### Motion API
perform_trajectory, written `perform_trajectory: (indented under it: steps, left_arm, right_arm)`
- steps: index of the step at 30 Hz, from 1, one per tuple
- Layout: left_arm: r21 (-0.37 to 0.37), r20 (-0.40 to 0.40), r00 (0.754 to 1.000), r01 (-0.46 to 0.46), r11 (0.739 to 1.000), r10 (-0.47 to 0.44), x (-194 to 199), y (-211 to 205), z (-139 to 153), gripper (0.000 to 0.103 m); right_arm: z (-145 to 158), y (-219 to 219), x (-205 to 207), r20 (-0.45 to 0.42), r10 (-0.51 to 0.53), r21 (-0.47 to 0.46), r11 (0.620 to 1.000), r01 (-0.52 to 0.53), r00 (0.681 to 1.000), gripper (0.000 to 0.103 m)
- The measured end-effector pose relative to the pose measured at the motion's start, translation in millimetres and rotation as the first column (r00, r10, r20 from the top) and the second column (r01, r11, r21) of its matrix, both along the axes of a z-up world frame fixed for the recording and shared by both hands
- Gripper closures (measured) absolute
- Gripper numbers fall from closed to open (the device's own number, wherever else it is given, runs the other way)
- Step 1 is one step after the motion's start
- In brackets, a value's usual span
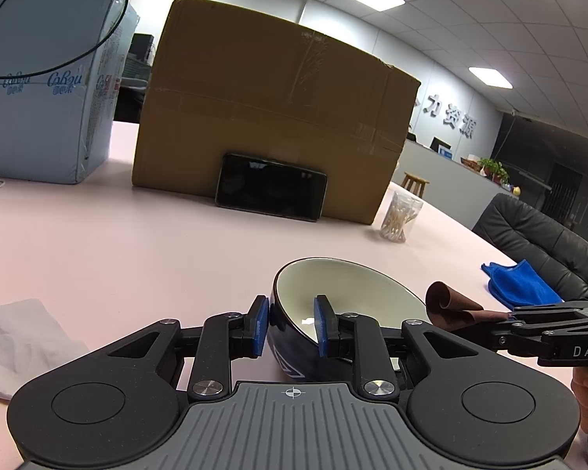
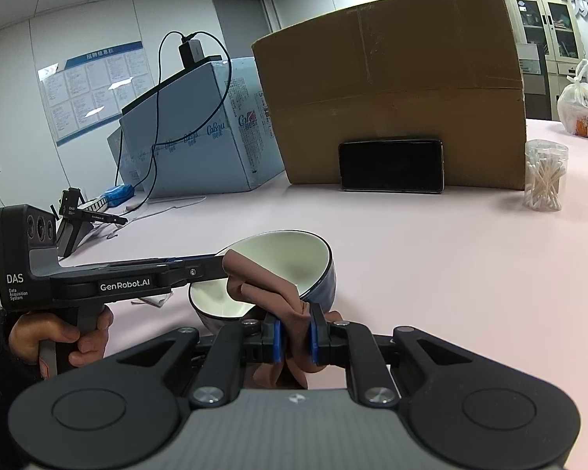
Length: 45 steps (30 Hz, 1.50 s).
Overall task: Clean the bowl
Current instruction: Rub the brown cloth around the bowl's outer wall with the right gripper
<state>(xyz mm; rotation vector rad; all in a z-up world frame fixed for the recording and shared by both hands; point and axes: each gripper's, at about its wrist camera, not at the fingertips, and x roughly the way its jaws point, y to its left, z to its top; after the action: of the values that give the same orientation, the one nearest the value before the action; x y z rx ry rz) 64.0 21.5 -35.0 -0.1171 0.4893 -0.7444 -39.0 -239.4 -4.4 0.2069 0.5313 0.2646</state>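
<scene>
Bowl clamped and tilted, cloth poised at the rim for the wipe.

My left claw (image 1: 290,327) was pinched on the wall of the bowl (image 1: 345,293), one pad inside, one outside, holding it tipped over the pink table (image 1: 117,243). My right claw (image 2: 294,338) was nipped tight on the brown cloth (image 2: 262,278), which hung at the rim. Next, I judged, the cloth had to go down inside and sweep round while the left held firm.
</scene>
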Motion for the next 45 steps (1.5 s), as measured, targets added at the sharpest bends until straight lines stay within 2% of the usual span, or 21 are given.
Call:
perform_trajectory:
  steps: [9, 16, 21, 45]
  left_arm:
    - [0.010, 0.010, 1.000, -0.001, 1.000, 0.001, -4, -4, 1, 0.079]
    - [0.011, 0.013, 1.000, 0.000, 1.000, -0.001, -3, -2, 0, 0.079]
    - [0.007, 0.011, 1.000, 0.002, 1.000, -0.002, 0, 0, -1, 0.079]
    - [-0.005, 0.012, 1.000, 0.010, 1.000, -0.010, -2, 2, -1, 0.079]
  right_arm:
    - [-10, -7, -2, 0.033, 0.004, 0.053, 0.999, -0.005, 0.999, 0.088]
    - [-20, -3, 1, -0.010, 0.091, 0.086, 0.992, -0.089, 0.996, 0.088]
    - [-21, -6, 0, -0.014, 0.091, 0.119, 0.989, -0.089, 0.996, 0.088]
    - [-25, -6, 1, -0.027, 0.135, 0.142, 0.981, -0.130, 0.990, 0.088]
